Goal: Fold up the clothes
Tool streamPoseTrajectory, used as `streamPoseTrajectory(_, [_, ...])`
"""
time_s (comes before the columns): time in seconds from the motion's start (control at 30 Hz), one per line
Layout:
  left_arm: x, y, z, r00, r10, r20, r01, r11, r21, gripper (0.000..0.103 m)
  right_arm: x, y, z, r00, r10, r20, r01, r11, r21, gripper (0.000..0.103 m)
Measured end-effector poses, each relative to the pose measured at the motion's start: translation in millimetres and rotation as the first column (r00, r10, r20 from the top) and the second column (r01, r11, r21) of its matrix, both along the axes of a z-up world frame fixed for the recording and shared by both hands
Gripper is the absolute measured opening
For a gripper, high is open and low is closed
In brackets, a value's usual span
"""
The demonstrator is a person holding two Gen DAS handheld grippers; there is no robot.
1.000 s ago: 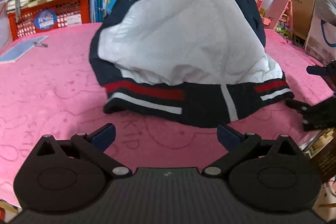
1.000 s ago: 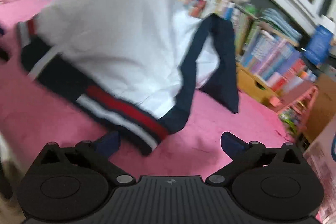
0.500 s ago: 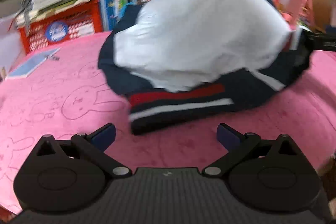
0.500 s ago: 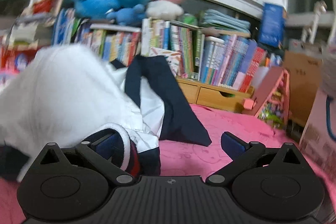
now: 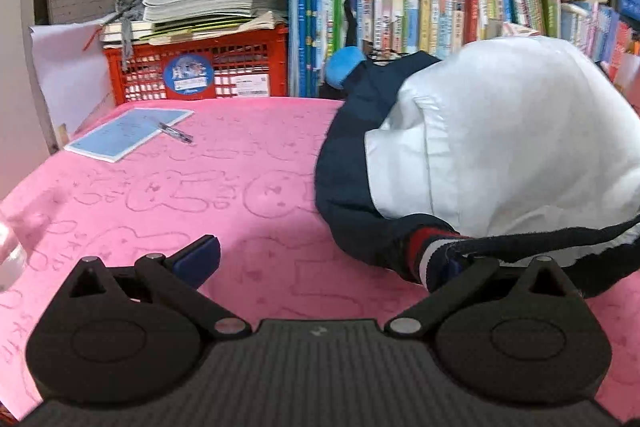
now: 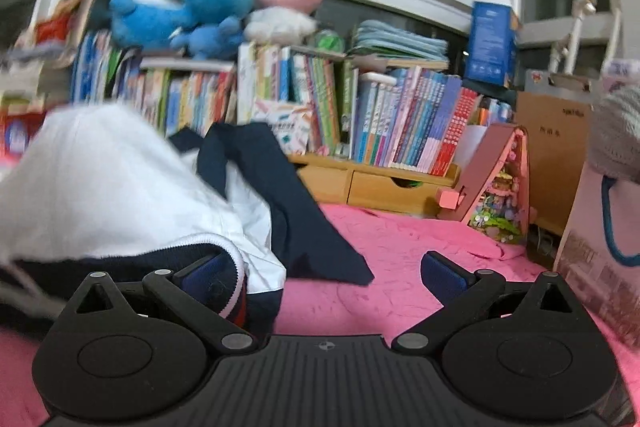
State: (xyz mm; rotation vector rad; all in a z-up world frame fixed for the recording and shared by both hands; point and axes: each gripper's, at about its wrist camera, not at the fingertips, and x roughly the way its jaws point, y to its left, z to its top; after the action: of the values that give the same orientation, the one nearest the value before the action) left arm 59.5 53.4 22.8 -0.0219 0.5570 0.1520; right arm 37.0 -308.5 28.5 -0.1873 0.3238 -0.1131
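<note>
A navy and white jacket [image 5: 500,147] with a red-and-white striped hem lies bunched in a heap on the pink blanket [image 5: 240,195]. My left gripper [image 5: 326,263] is open at the heap's left hem corner. The striped hem [image 5: 430,247] lies against and over its right finger, whose pad is hidden. In the right wrist view the jacket [image 6: 104,187] fills the left side, with a navy sleeve [image 6: 296,219] lying flat beside it. My right gripper [image 6: 322,275] is open, and the white-edged hem [image 6: 224,255] curls around its left finger.
Behind the blanket stand a red crate [image 5: 200,71] under stacked papers, a bookshelf [image 5: 420,15] and plush toys [image 6: 180,15]. A blue booklet [image 5: 128,133] with a pen lies at the back left. A wooden drawer unit [image 6: 380,187], a pink toy house [image 6: 500,187] and a paper bag [image 6: 600,227] stand at the right.
Both grippers have closed in on the jacket's hem from opposite ends. The left one swung to the left corner, the right one to the right corner. The hem now touches a finger of each.
</note>
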Motion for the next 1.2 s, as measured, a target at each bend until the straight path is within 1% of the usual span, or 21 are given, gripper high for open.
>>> streamPoseTrajectory(0.03, [-3, 3, 2, 1.000, 0.016, 0.009, -0.016, 1.000, 0.000, 0.103, -7, 2, -5, 1.000, -0.014, -0.001, 0.014, 0.998, -0.059, 0.102])
streamPoseTrajectory(0.1, [-18, 17, 17, 0.999, 0.001, 0.034, 0.001, 0.998, -0.070, 0.103, -21, 7, -15, 0.999, -0.043, 0.002, 0.043, 0.984, -0.174, 0.102])
streamPoseTrajectory(0.13, [-26, 24, 26, 0.999, -0.007, 0.048, 0.012, 0.994, -0.107, 0.103, -41, 6, -12, 0.998, -0.043, 0.044, 0.051, 0.975, -0.215, 0.102])
streamPoseTrajectory(0.2, [-46, 39, 48, 0.996, -0.057, 0.061, 0.067, 0.982, -0.179, 0.103, -82, -3, 11, 0.996, -0.018, 0.086, 0.034, 0.980, -0.198, 0.102])
streamPoseTrajectory(0.27, [-70, 48, 72, 0.987, -0.142, 0.077, 0.155, 0.968, -0.199, 0.103, -128, -19, 44, 0.996, 0.029, 0.085, -0.020, 0.994, -0.106, 0.103])
streamPoseTrajectory(0.33, [-92, 48, 82, 0.954, -0.294, 0.059, 0.299, 0.938, -0.173, 0.103, -162, -36, 63, 0.995, 0.096, 0.033, -0.095, 0.995, -0.026, 0.103])
streamPoseTrajectory(0.37, [-99, 45, 80, 0.936, -0.352, 0.034, 0.352, 0.923, -0.157, 0.103, -173, -43, 65, 0.992, 0.123, -0.002, -0.123, 0.992, 0.010, 0.103])
streamPoseTrajectory(0.43, [-112, 39, 77, 0.887, -0.462, -0.019, 0.456, 0.881, -0.129, 0.103, -180, -64, 55, 0.966, 0.223, -0.132, -0.205, 0.969, 0.136, 0.103])
streamPoseTrajectory(0.47, [-116, 38, 71, 0.879, -0.473, -0.052, 0.465, 0.877, -0.125, 0.103, -178, -70, 46, 0.948, 0.248, -0.199, -0.209, 0.958, 0.197, 0.103])
streamPoseTrajectory(0.57, [-126, 37, 53, 0.865, -0.478, -0.154, 0.464, 0.878, -0.118, 0.103, -171, -78, 25, 0.888, 0.337, -0.312, -0.238, 0.919, 0.314, 0.103])
streamPoseTrajectory(0.6, [-130, 36, 47, 0.858, -0.478, -0.188, 0.465, 0.878, -0.115, 0.103, -169, -80, 25, 0.872, 0.373, -0.316, -0.260, 0.902, 0.345, 0.103])
streamPoseTrajectory(0.67, [-137, 35, 34, 0.841, -0.477, -0.254, 0.465, 0.878, -0.110, 0.103, -161, -84, 30, 0.856, 0.445, -0.263, -0.320, 0.856, 0.405, 0.103])
streamPoseTrajectory(0.7, [-141, 41, 32, 0.843, -0.467, -0.268, 0.449, 0.884, -0.130, 0.103, -149, -87, 38, 0.860, 0.467, -0.208, -0.345, 0.830, 0.438, 0.103])
streamPoseTrajectory(0.8, [-150, 63, 43, 0.879, -0.405, -0.252, 0.378, 0.914, -0.150, 0.103, -99, -92, 60, 0.860, 0.508, -0.043, -0.413, 0.743, 0.526, 0.103])
streamPoseTrajectory(0.83, [-153, 70, 51, 0.899, -0.378, -0.223, 0.355, 0.925, -0.137, 0.103, -73, -90, 63, 0.869, 0.494, -0.014, -0.413, 0.743, 0.527, 0.103])
streamPoseTrajectory(0.9, [-151, 80, 68, 0.925, -0.345, -0.162, 0.326, 0.936, -0.133, 0.103, -3, -63, 65, 0.900, 0.436, -0.025, -0.390, 0.829, 0.401, 0.103])
streamPoseTrajectory(0.97, [-149, 88, 77, 0.949, -0.292, -0.121, 0.270, 0.948, -0.167, 0.103, 67, -34, 67, 0.926, 0.376, -0.028, -0.356, 0.895, 0.268, 0.103])
streamPoseTrajectory(1.0, [-153, 92, 77, 0.961, -0.253, -0.112, 0.229, 0.954, -0.192, 0.103, 101, -14, 61, 0.927, 0.369, -0.063, -0.342, 0.904, 0.256, 0.103])
streamPoseTrajectory(1.1, [-175, 93, 65, 0.977, -0.189, -0.103, 0.157, 0.952, -0.262, 0.103, 206, 46, 43, 0.925, 0.341, -0.167, -0.303, 0.928, 0.215, 0.103])
streamPoseTrajectory(1.17, [-181, 92, 61, 0.982, -0.157, -0.101, 0.123, 0.953, -0.276, 0.103, 252, 73, 21, 0.917, 0.317, -0.243, -0.270, 0.940, 0.206, 0.102])
streamPoseTrajectory(1.2, [-172, 94, 64, 0.983, -0.154, -0.096, 0.123, 0.954, -0.272, 0.103, 274, 86, 11, 0.911, 0.303, -0.279, -0.253, 0.946, 0.201, 0.085])
